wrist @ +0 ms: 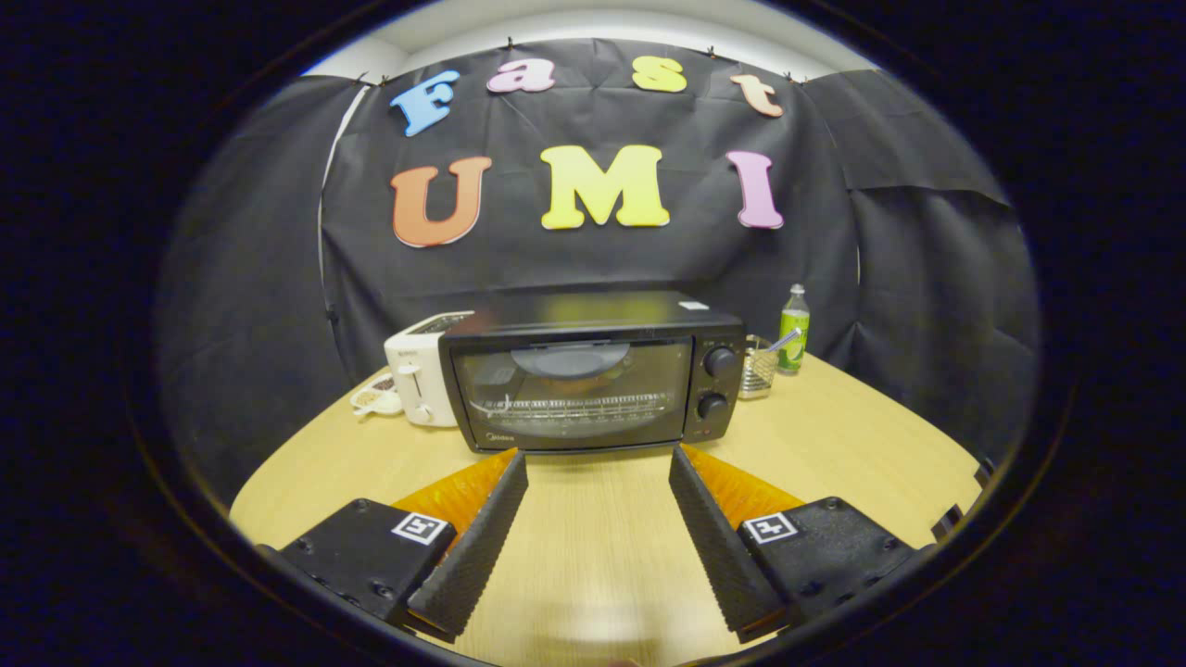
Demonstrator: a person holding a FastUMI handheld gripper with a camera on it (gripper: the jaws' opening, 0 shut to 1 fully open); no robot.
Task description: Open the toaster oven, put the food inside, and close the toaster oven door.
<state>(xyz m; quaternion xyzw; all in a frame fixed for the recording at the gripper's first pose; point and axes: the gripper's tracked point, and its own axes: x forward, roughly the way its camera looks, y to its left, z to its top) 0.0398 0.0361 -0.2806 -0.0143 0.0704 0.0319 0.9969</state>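
Observation:
A black toaster oven [593,375] stands on the wooden table [852,435], straight ahead of my gripper [598,456]. Its glass door [574,391] is closed, and through it I see a wire rack and a plate-like dish with something on it. Two round knobs [715,382] sit on the oven's right panel. My gripper is open, its two fingers spread wide with bare table between them. The fingertips [514,460] end just short of the oven's lower front edge.
A white slot toaster [419,375] stands against the oven's left side, with a small dish [375,396] of food beside it. To the right of the oven are a wire-mesh holder [758,366] and a green bottle [793,331].

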